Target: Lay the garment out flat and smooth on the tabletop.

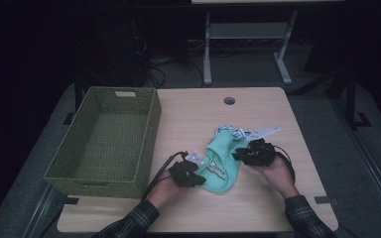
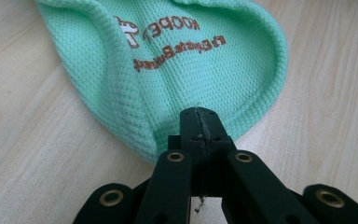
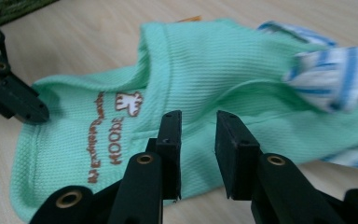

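A mint-green knit garment (image 1: 222, 167) with brown lettering lies crumpled at the middle of the wooden table (image 1: 258, 208). A blue-and-white striped cloth (image 1: 238, 133) is bunched at its far end. My left gripper (image 1: 200, 178) is at the garment's near left edge, and its jaws are shut on the hem (image 2: 199, 116). My right gripper (image 1: 239, 153) sits at the garment's right side. Its jaws (image 3: 198, 123) stand apart over the green fabric (image 3: 205, 60), pressing on nothing. In the right gripper view the left gripper (image 3: 16, 102) pinches the hem, and the striped cloth (image 3: 326, 77) is at the right.
A green wicker basket (image 1: 151, 134) stands empty on the left part of the table, close to my left hand. A round cable hole (image 1: 229, 100) is near the far edge. Bare wood lies to the right and in front of the garment.
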